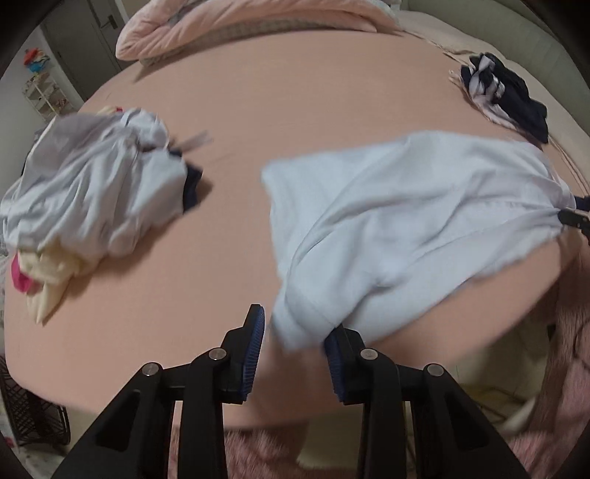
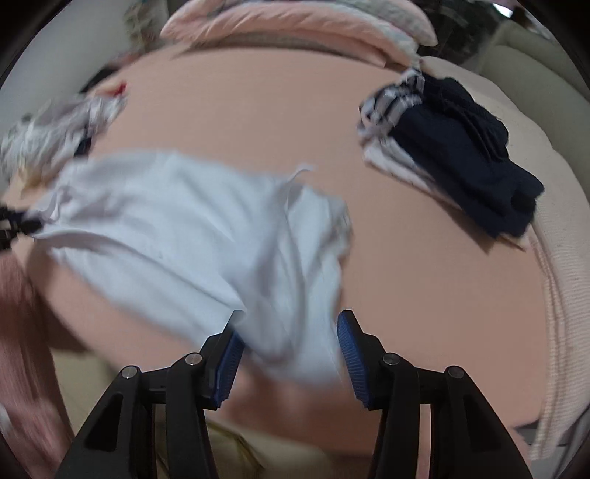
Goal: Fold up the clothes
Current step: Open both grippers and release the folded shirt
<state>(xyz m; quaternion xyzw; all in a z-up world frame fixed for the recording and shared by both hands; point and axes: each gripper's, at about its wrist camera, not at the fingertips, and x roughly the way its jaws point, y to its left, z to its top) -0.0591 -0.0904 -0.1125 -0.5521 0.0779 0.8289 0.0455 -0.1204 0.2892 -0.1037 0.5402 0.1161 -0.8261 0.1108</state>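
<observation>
A light blue garment lies spread and rumpled on the pink bed sheet. My left gripper is open at its near left corner. That corner drapes over the right finger, and the left pad stands clear of it. In the right wrist view, my right gripper is open around the garment's other near corner. Cloth hangs loose between the blue pads. Each gripper shows at the edge of the other's view, the right gripper and the left gripper.
A pile of unfolded clothes, pale blue, cream and pink, sits on the bed's left. A folded navy and striped stack rests at the far right. A pink quilt lies along the far edge. A fluffy pink rug covers the floor.
</observation>
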